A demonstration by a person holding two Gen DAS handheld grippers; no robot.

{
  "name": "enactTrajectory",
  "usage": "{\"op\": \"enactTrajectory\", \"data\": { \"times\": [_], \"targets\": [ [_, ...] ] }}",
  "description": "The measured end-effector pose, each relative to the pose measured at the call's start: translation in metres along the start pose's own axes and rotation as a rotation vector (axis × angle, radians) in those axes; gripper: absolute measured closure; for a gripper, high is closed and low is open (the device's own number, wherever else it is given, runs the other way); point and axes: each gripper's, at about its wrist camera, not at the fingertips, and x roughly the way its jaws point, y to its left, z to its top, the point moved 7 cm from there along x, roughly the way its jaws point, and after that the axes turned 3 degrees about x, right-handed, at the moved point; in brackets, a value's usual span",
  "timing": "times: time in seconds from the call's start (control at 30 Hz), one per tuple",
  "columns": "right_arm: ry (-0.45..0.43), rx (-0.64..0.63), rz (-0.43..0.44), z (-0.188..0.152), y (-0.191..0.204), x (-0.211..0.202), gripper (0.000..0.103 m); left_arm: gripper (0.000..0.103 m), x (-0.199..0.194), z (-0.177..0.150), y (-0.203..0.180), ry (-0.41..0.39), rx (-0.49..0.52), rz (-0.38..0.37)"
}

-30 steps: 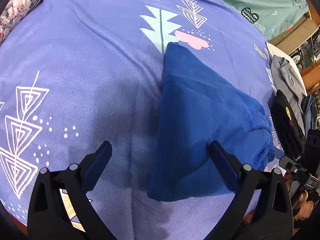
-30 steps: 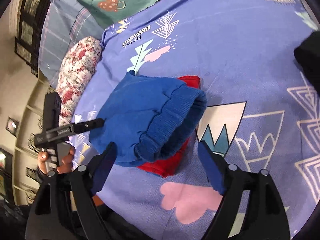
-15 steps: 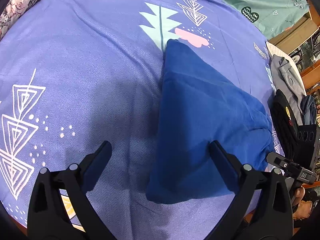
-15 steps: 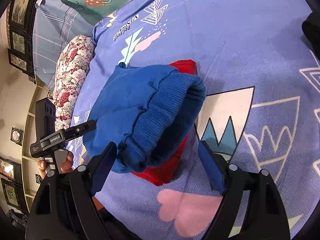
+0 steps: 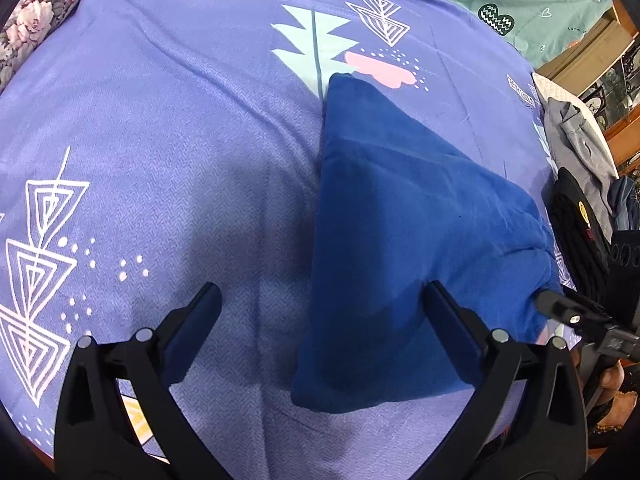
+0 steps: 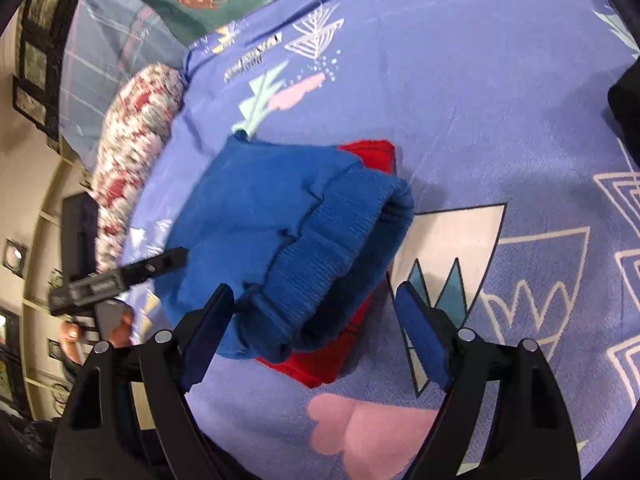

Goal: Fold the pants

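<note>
Purple printed bedsheet [image 5: 168,128] carries folded blue pants [image 5: 404,240], red garment [image 6: 360,352]

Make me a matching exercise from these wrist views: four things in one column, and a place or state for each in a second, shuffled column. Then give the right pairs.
Things
1. folded blue fleece pants
2. red folded garment
3. floral bolster pillow
4. black folded clothing

Places or states
A. under the blue bundle, showing at its edges
B. along the edge of the purple printed bedsheet
C. stacked by a grey garment at the side of the bed
D. lying on top, ribbed waistband toward the right gripper

Pairs: 1-D, 2-A, 3-B, 4-C
</note>
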Motion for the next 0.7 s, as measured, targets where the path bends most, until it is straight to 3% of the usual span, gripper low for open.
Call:
{"op": "enactTrajectory", "data": {
  "times": [0.33, 0.43, 0.6, 0.7],
  "targets": [
    [-0.046, -0.181, -0.193, -0.007, 0.001, -0.011, 0.016, 0.002, -0.020, -0.009, 0.004, -0.016, 0.045, 0.000],
    [-0.069, -0.190, -0.182, -0.006, 0.007, -0.017, 0.018, 0.002, -0.030, 0.000, 0.005, -0.056, 0.051, 0.015],
    [-0.148, -0.165, -0.118, 0.008, 0.018, -0.029, 0.018, 0.002, -0.023, 0.012, 0.000, -0.050, 0.026, -0.007],
    [-0.158, -0.094, -0.144, 0.021, 0.009, -0.021, 0.018, 0.002, -0.013, 0.017, -0.003, -0.038, 0.017, 0.005]
  ]
}}
